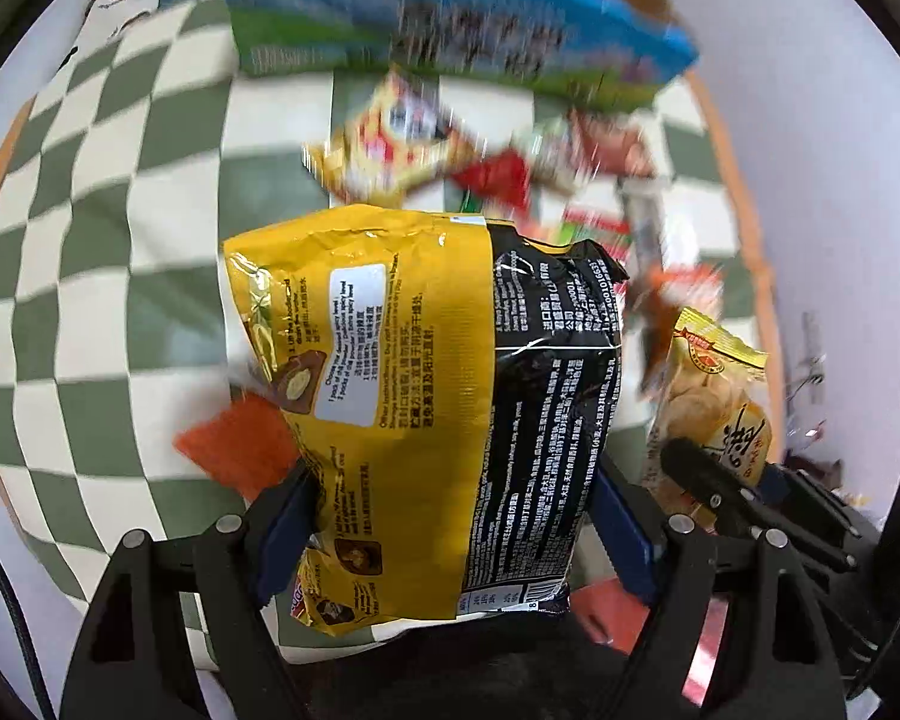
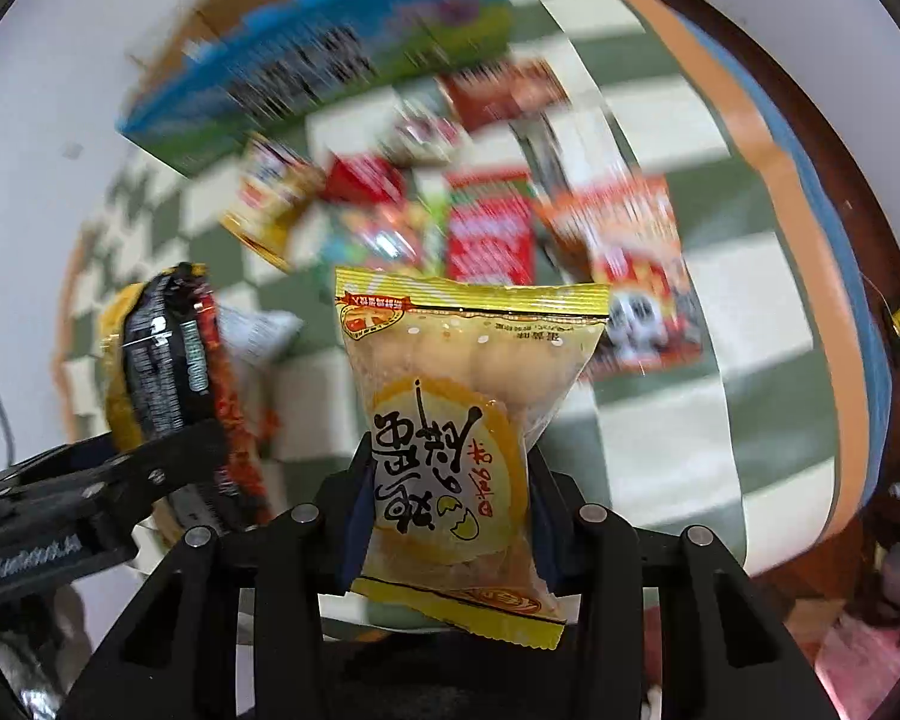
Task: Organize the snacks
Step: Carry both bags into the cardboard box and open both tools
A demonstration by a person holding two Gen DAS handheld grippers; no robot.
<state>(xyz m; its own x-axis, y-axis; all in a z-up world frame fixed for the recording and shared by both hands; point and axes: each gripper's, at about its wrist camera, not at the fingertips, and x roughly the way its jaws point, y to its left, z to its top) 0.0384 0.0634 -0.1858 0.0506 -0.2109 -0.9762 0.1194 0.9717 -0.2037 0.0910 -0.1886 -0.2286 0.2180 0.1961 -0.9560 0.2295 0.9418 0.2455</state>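
Our left tool (image 1: 450, 516) grips the yellow noodle bag (image 1: 414, 408); our right tool (image 2: 447, 510) grips the egg cake pack (image 2: 456, 420); snacks (image 2: 492, 222) at 12 o'clock look blurry

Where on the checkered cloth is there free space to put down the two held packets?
Bare checkered cloth lies left of the noodle packet, below the blue-green box. Another bare stretch lies right of the egg-snack packet. The snack pile under the box is crowded.

The yellow-black noodle packet (image 1: 426, 408) reads "spicy beef"; other print is too blurred.
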